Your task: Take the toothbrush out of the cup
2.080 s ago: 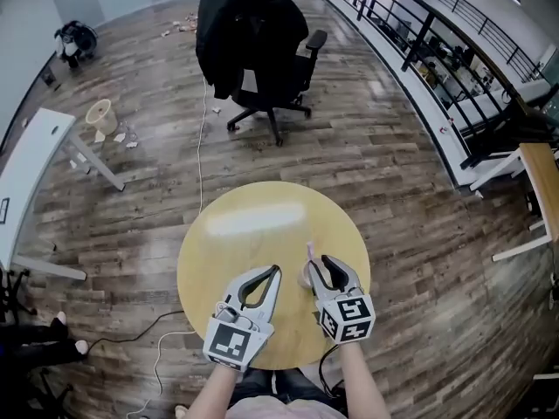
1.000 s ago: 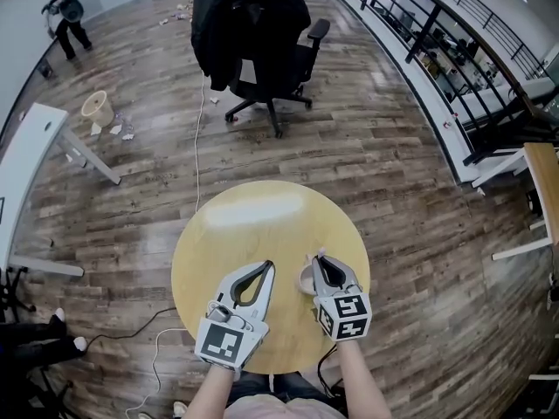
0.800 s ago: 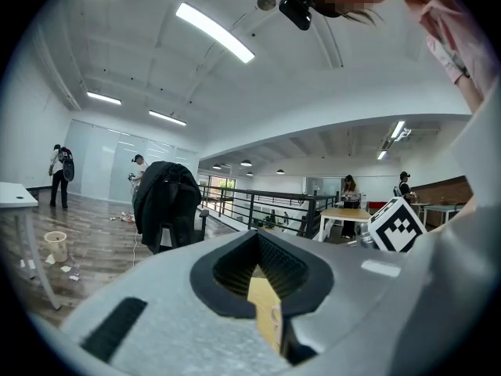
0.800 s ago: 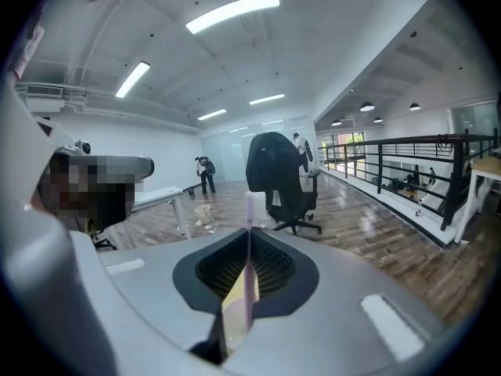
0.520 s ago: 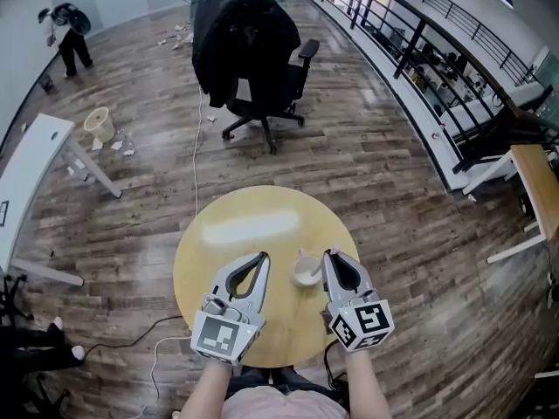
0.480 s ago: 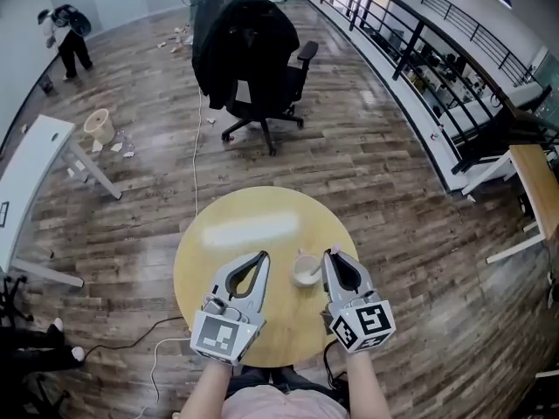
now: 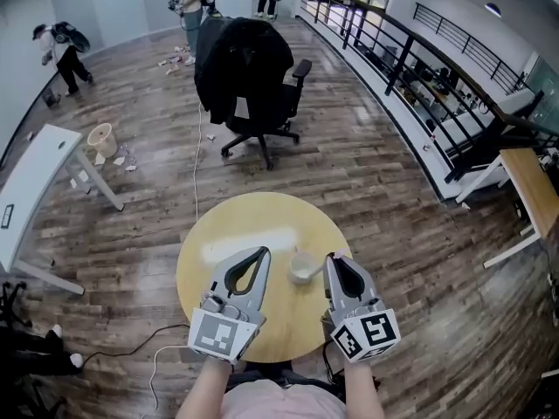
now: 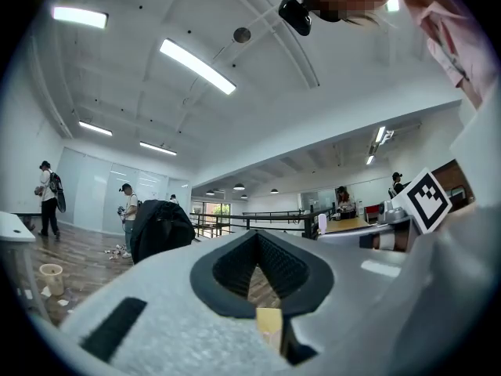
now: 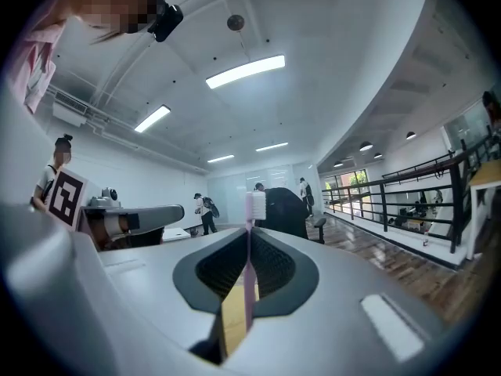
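Note:
A pink toothbrush (image 9: 247,288) with white bristles stands upright between the jaws of my right gripper (image 9: 249,230), which is shut on its handle. In the head view the right gripper (image 7: 331,258) hangs over the right part of the round yellow table (image 7: 236,225). The white cup (image 7: 304,267) sits on the table just left of that gripper's tips, apart from them. My left gripper (image 7: 263,251) hovers left of the cup. In the left gripper view the left gripper (image 8: 257,234) has its tips together, with nothing between them.
A black office chair (image 7: 249,59) draped with a dark jacket stands beyond the table. A white table (image 7: 35,173) is at the far left, a wooden desk (image 7: 533,182) at the right. A cable (image 7: 197,164) runs over the wooden floor. People stand far back.
The right gripper, earlier over the cup with the brush, has risen and drawn right and back; the toothbrush is out of the cup. The left gripper has risen too.

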A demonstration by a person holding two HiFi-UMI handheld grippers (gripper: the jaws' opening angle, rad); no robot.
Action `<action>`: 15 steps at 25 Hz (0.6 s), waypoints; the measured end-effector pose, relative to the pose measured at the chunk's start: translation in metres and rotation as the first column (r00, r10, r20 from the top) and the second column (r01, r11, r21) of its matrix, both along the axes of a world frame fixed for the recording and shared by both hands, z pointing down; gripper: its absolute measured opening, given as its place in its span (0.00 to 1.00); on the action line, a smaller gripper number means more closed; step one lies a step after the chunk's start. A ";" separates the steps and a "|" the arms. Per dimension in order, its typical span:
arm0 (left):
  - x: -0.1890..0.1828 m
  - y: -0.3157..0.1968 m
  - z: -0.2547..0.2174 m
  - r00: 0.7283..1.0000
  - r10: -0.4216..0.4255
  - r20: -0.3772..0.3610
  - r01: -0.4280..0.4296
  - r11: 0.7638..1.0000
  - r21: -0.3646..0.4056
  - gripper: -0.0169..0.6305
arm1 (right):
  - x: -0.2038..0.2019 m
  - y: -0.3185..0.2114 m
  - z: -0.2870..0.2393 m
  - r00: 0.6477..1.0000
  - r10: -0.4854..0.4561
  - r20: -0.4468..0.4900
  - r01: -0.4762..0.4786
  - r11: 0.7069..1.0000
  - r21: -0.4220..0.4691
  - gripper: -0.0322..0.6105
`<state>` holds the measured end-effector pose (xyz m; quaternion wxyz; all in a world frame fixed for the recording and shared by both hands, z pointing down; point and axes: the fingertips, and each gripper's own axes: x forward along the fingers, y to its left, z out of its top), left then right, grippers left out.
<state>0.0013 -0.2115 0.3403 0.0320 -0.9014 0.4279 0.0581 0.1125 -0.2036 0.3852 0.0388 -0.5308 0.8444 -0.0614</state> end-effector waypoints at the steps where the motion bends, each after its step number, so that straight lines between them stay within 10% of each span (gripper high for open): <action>1: 0.000 0.003 0.000 1.000 -0.001 0.000 0.001 1.000 0.002 0.02 | 0.002 0.004 -0.002 1.000 0.006 0.006 -0.006 1.000 0.004 0.08; 15: 0.001 0.019 -0.004 1.000 -0.004 0.001 0.004 1.000 0.005 0.02 | 0.002 0.019 -0.018 1.000 0.001 -0.003 -0.001 0.999 0.046 0.08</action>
